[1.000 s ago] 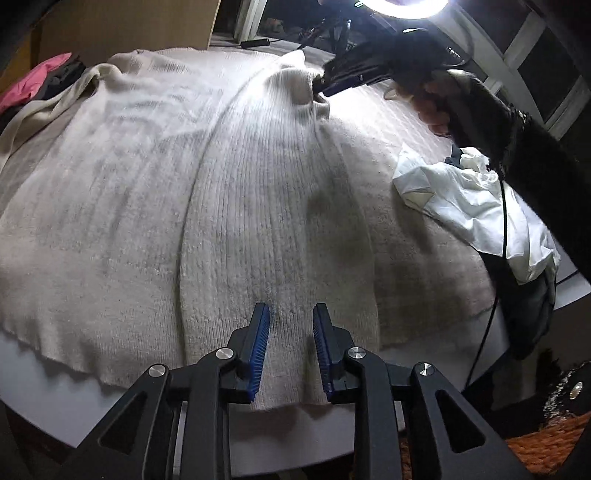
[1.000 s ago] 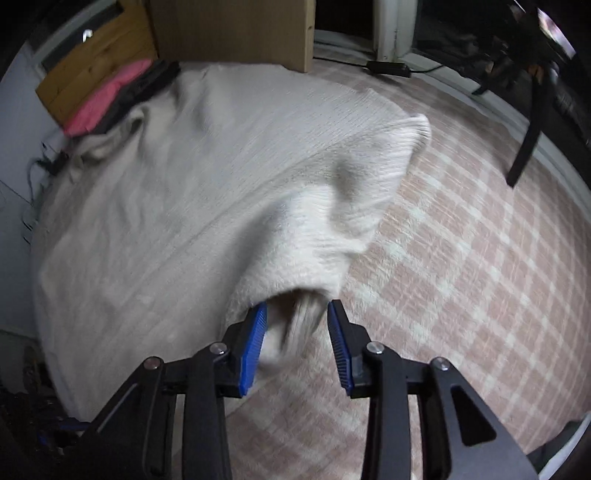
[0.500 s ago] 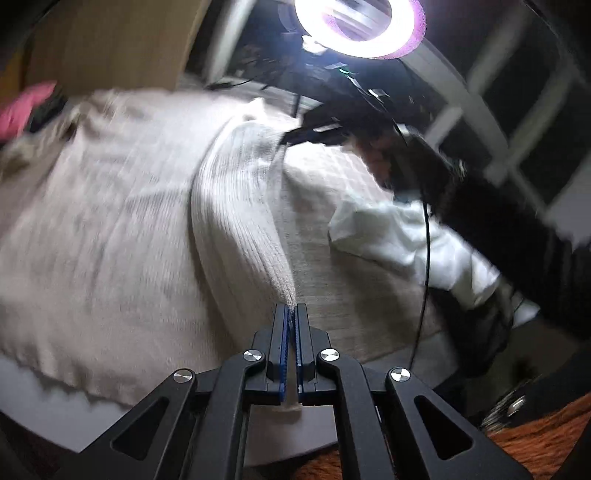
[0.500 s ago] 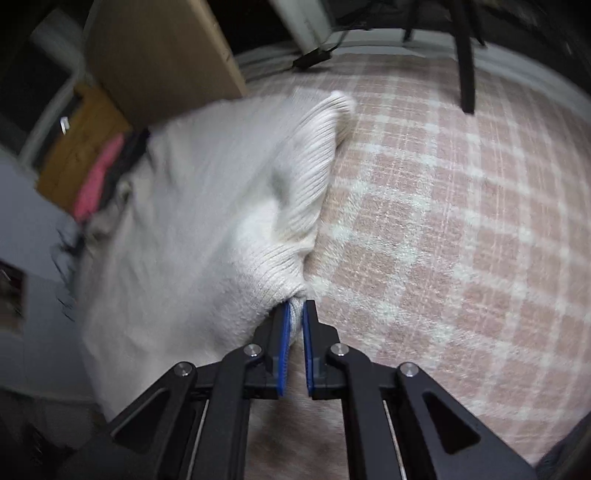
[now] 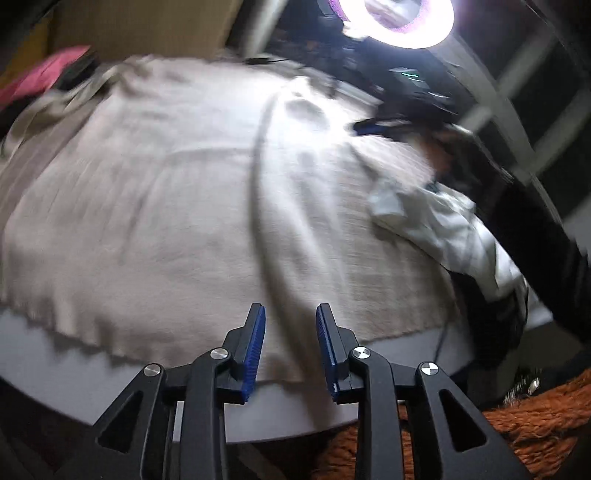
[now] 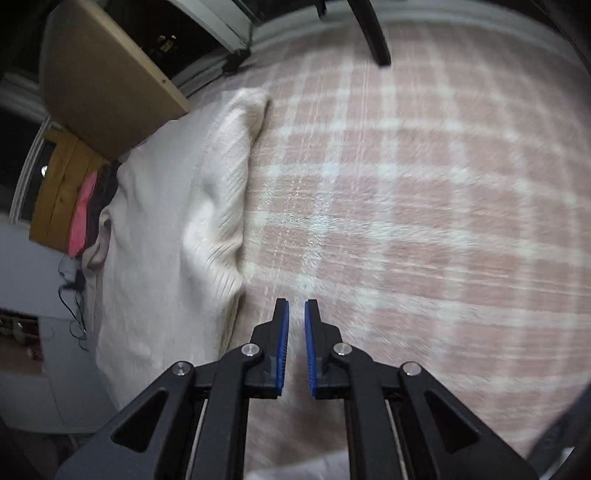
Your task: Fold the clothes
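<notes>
Cream ribbed knit, the sweater (image 5: 155, 206) spreads flat across most of the work surface, its hem running along the near edge and a long fold line (image 5: 258, 192) dividing the body lengthwise. From the right wrist view the same sweater (image 6: 162, 229) lies to the left, with one folded-over edge forming a raised ridge that ends beside the pink-and-white checked cloth (image 6: 424, 206) covering the rest of the surface. A crumpled white garment (image 5: 447, 232) rests on the sweater's right side, near the dark sleeve of the person's right arm (image 5: 532, 221). A ring light (image 5: 399, 22) glares above the far edge. A pink item (image 5: 40, 77) lies at the far left corner, next to a wooden panel (image 6: 99, 81). An orange shaggy rug (image 5: 535, 417) shows below the table. The left gripper (image 5: 290, 347) hangs over the sweater's hem with its blue pads spread apart, holding nothing. The right gripper (image 6: 293, 347) hovers above the checked cloth just right of the sweater's edge, pads narrowly parted with nothing between them.
</notes>
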